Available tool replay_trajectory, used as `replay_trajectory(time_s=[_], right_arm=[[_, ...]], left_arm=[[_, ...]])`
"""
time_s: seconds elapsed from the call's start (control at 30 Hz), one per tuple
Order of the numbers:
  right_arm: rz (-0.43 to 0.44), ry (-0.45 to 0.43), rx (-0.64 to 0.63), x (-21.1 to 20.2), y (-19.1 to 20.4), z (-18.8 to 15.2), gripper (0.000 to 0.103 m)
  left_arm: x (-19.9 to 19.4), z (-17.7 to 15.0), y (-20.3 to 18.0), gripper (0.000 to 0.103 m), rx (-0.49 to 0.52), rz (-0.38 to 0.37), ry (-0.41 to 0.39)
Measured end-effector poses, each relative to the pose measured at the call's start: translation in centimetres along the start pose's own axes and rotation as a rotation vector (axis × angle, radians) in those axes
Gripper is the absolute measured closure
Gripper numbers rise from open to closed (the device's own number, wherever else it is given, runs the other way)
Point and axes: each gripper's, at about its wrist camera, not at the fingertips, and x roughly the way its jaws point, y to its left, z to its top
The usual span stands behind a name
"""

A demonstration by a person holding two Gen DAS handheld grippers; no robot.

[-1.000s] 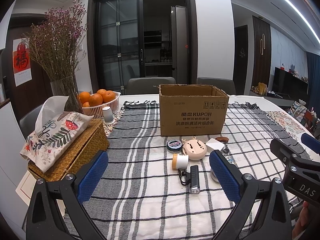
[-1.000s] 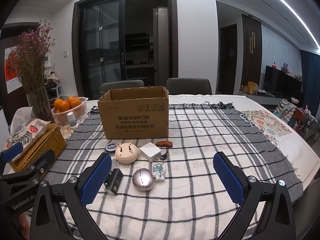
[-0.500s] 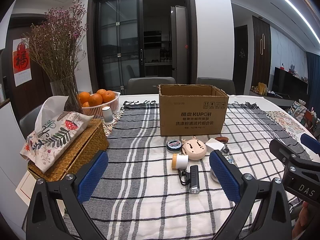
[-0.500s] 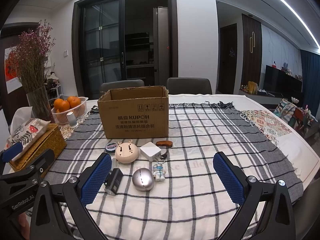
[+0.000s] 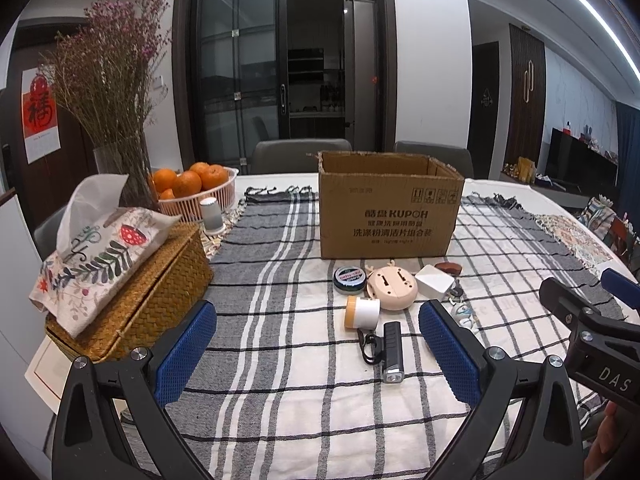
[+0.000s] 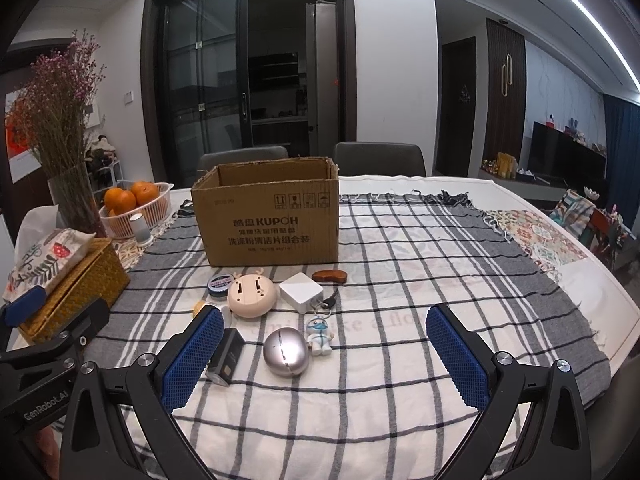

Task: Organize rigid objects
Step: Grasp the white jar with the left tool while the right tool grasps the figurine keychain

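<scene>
Right wrist view shows small rigid items, among them a silver egg [image 6: 285, 353] and a black flashlight [image 6: 228, 355], crowded before the cardboard box [image 6: 272, 220] on the worktop; both grippers' jaws gape empty, and a grab could knock neighbours.

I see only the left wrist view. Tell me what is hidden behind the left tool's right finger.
Observer: A shiny silver ball lies there, nearer to us than the white cube.
Operator: Report anything next to that ball.
Observer: A small toy figure lies close on its right. I cannot tell whether the two touch.
</scene>
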Motion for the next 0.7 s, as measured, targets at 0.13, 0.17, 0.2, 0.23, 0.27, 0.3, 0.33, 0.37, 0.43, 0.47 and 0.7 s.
replay_trajectory(time_s=[0.13,0.17,0.2,0.23,0.27,0.3,0.33,0.37,0.43,0.47,0.7], right_arm=[[-0.003,0.035,0.003,1.4,0.1,0.1,0.001],[-0.002,0.049,0.006,2.0,0.1,0.2,0.001],[0.001,0.059,0.009,2.4,0.0,0.3,0.001],[0.007,0.072,0.015,3.0,-0.1,0.4,0.001],[0.013,0.088,0.026,3.6,-0.2,0.5,0.001],[0.018,0.103,0.036,4.1,-0.3,0.5,0.002],[0.030,0.129,0.051,5.0,-0.4,0.5,0.003],[0.035,0.145,0.058,5.6,-0.5,0.5,0.005],[0.047,0.186,0.075,6.9,-0.7,0.4,0.009],[0.056,0.210,0.086,7.6,-0.9,0.2,0.011],[0.079,0.310,0.115,11.1,-1.5,-0.2,0.021]], left_arm=[[1.8,0.1,0.0,0.000,-0.005,-0.013,0.043],[2.4,0.3,-0.1,0.000,-0.007,-0.020,0.053],[2.8,0.3,-0.1,0.000,-0.007,-0.026,0.061],[3.3,0.4,-0.2,0.000,-0.006,-0.029,0.076],[3.8,0.5,-0.2,0.000,-0.006,-0.036,0.089],[4.2,0.5,-0.3,0.000,-0.006,-0.042,0.100],[4.6,0.6,-0.5,0.001,-0.005,-0.046,0.111],[5.2,0.7,-0.6,0.001,-0.002,-0.054,0.127],[6.1,0.8,-0.9,0.002,0.008,-0.065,0.154],[6.6,0.8,-1.1,0.002,0.009,-0.075,0.168],[9.7,1.0,-1.9,0.006,0.032,-0.113,0.246]])
